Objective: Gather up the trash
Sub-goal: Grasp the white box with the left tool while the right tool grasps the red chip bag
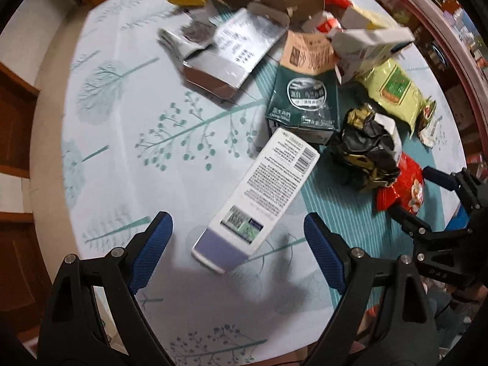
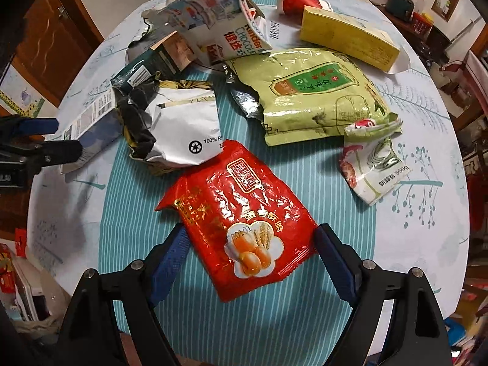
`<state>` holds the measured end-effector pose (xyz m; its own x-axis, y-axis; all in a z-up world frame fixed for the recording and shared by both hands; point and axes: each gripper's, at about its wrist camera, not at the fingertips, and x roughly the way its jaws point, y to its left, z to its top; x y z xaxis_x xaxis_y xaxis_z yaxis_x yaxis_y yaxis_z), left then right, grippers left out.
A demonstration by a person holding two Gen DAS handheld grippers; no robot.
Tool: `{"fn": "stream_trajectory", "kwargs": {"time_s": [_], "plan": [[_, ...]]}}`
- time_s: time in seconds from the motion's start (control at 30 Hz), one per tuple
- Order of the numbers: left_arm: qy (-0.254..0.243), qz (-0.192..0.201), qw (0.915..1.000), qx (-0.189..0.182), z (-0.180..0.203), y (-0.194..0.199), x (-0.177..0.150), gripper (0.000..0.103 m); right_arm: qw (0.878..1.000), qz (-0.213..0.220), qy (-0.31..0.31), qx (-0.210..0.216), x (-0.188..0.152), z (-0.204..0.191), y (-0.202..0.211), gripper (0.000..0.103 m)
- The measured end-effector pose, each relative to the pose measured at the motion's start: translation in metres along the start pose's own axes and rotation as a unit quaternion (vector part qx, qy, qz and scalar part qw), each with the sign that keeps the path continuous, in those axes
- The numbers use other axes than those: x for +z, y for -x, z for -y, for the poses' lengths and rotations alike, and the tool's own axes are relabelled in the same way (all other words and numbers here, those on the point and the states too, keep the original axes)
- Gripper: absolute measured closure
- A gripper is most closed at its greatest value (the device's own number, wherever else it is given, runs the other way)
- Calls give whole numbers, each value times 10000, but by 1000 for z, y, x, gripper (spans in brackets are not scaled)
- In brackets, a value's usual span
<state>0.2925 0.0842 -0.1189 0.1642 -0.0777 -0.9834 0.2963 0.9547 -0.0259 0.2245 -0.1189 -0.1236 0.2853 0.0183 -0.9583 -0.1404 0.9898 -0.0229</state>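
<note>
The left tongs [image 1: 238, 238] stand open around the lower end of the white carton [image 1: 256, 201], at the bottom centre of the left wrist view; probably they are set so to close across its narrow width. The right tongs [image 2: 250, 259] are open wide with the red snack bag [image 2: 238, 222] between the 2 blue pads, not pressed. The other trash lies piled toward the top of the table [image 1: 122, 152]. No bin is in view, and the pile hides what is under it.
</note>
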Motion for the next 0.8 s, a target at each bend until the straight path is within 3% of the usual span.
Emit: {"fn": "stream_trajectory", "kwargs": {"time_s": [0.1,0.17,0.27,0.33,0.5,0.67,0.8], "plan": [[-53,-104,9999,-57,-1,-10,4,26,9999,-32,-87,-94,3,-3,-3,20],[-80,-269,9996,-81,-1,-19,8,44,9998,-41,-118,-147,6,-8,-6,23],[-51,-361,9993,-103,-3,-27,12,57,9997,-79,-112,-225,6,-14,-5,32],[-108,-353,9993,-88,0,-28,13,59,9996,-34,-133,-242,6,-18,-2,53],[-144,-325,9993,-67,3,-28,6,66,9989,-27,-412,-225,7,-11,6,93],[-53,-201,9997,-113,8,-12,-6,66,9950,94,-967,235,6,6,33,99],[71,50,9998,-199,11,18,-23,67,9926,249,-1067,516,-1,5,63,99]]}}
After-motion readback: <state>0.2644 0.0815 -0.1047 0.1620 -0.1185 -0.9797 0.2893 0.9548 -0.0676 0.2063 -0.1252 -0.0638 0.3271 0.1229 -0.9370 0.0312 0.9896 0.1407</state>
